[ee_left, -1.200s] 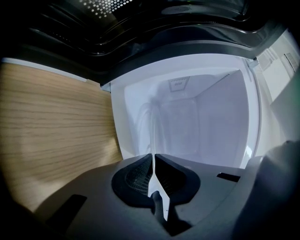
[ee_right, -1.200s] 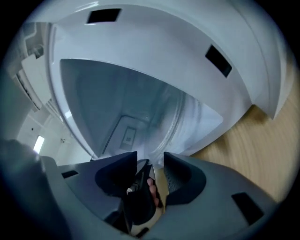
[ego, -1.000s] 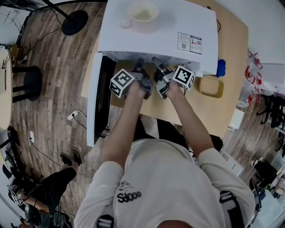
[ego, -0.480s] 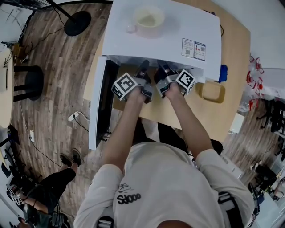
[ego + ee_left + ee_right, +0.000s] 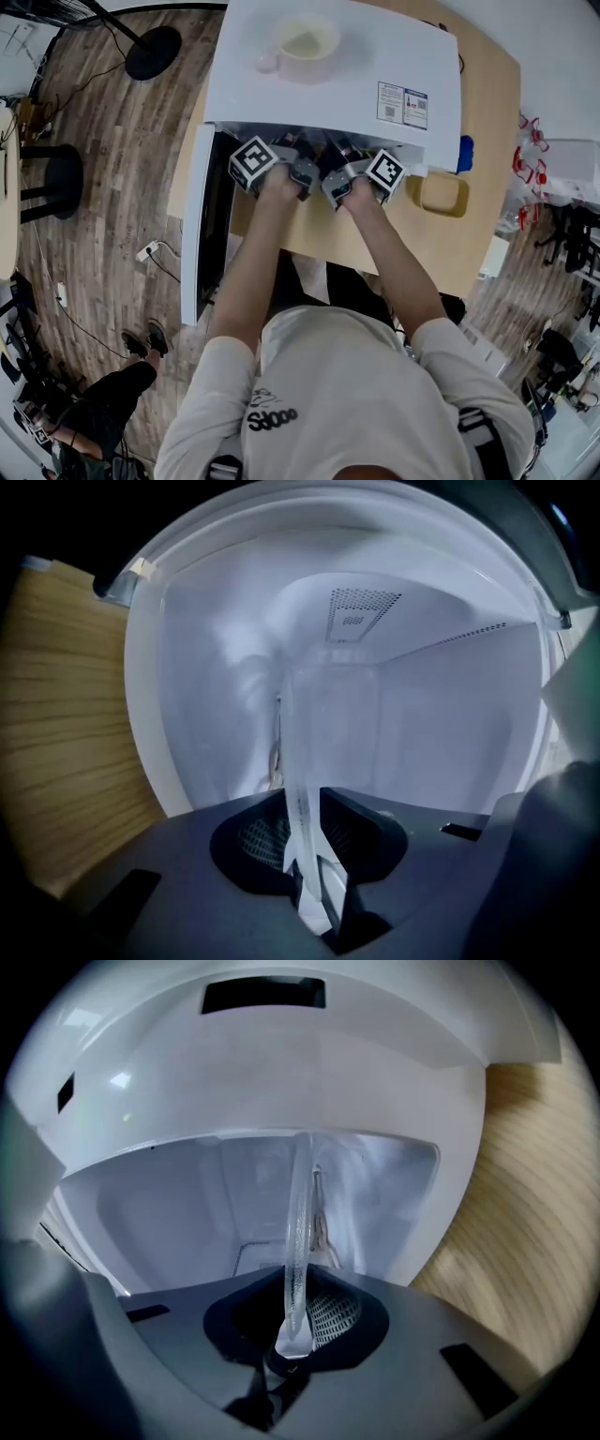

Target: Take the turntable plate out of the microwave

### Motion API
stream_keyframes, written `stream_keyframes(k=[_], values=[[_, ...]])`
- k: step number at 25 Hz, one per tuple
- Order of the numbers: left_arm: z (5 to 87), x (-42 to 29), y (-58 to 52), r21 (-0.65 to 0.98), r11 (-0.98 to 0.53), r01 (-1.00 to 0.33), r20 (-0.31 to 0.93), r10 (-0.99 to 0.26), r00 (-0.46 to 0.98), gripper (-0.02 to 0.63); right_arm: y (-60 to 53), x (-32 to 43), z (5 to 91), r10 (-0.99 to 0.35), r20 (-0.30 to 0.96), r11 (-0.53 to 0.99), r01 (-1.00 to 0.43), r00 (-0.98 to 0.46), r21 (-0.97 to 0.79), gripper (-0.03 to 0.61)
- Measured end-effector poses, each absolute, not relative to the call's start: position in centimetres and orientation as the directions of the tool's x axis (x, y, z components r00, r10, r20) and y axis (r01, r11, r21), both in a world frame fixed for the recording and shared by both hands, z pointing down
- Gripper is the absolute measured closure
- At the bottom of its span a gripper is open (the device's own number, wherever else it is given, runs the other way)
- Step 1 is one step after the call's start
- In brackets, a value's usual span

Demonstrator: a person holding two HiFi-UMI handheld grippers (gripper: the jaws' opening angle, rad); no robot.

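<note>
The clear glass turntable plate (image 5: 298, 761) shows edge-on in both gripper views, inside the white microwave (image 5: 337, 75). In the left gripper view its rim lies between the jaws of my left gripper (image 5: 305, 841), which are opening and stand loose around it. My right gripper (image 5: 295, 1321) is shut on the plate's rim (image 5: 298, 1232). From the head view both grippers, left (image 5: 300, 169) and right (image 5: 339, 180), reach into the oven's opening side by side, their fingertips hidden under its top edge.
The microwave door (image 5: 199, 225) hangs open at the left. A pale cup (image 5: 305, 42) stands on the microwave's top. On the wooden table (image 5: 422, 253) to the right sit a yellow container (image 5: 443, 181) and a blue object (image 5: 466, 150). The cavity walls close in around both grippers.
Both hands have pushed forward into the microwave's opening. The jaws, which stood in plain sight before, are now tucked under its top edge.
</note>
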State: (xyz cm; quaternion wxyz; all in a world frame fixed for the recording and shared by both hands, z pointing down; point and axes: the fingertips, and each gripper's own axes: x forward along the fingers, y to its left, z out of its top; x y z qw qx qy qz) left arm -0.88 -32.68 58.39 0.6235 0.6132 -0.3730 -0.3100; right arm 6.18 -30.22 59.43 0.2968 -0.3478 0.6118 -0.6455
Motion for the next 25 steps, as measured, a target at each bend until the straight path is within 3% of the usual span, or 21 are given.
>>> stream_keyframes(k=[6,16,25], values=[[59.1,-0.8,-32.6,0.994,0.068,-0.087,0.104,-0.842,0.529,0.571,-30.2,6.3,59.2,-0.808,0.077,-0.067,-0.038,-0.584,-0.997,0.543],[57.7,-1.1,-31.7,0.997,-0.018,-0.077,0.025,-0.853,0.522,0.574,-29.3,5.9,58.7,-0.799,0.030,-0.035,-0.003,-0.600,-0.999,0.540],[57.3,-1.5,-27.3,0.999,-0.036,-0.011,-0.026,-0.866,0.499,0.572,-25.2,5.4,57.4,-0.751,0.017,0.031,-0.062,-0.660,-0.998,0.535]])
